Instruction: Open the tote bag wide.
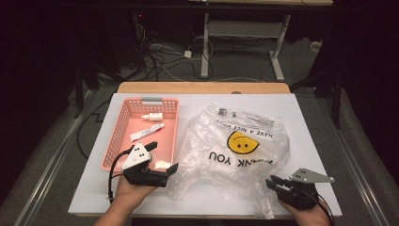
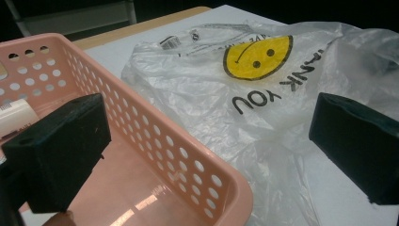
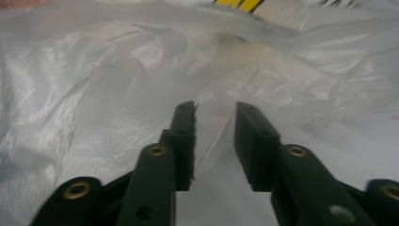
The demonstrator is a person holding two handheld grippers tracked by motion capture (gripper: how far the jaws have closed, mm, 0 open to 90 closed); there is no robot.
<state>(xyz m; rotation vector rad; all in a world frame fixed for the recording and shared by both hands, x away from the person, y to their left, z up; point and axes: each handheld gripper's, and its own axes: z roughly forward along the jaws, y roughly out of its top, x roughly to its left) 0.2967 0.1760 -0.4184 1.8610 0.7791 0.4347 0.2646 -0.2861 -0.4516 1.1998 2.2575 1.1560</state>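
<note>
Nearest to us, at the front edge of the counter, we hold one claw in each hand. Our left claw stands spread wide with nothing between its jaws, hovering over the near right corner of the pink basket and pointing toward the clear plastic bag. Our right claw sits at the bag's near right edge; in the right gripper view its jaws stand a little apart, and a fold of the thin film seems to lie in the gap, but the pads do not look pressed on it, so we judge that it grips nothing yet.

A little farther out, the bag lies crumpled and mostly flat in the middle of the counter, just beside the basket, its yellow smiley face and printed lettering turned up. A dark small item shows near the bag's far edge; whether it lies inside, we cannot tell.

Farther left, a white tube and a small white bottle rest in the basket.

We judge the work to be at an early stage: the bag's mouth is not held open, and the basket's items are unmoved.
</note>
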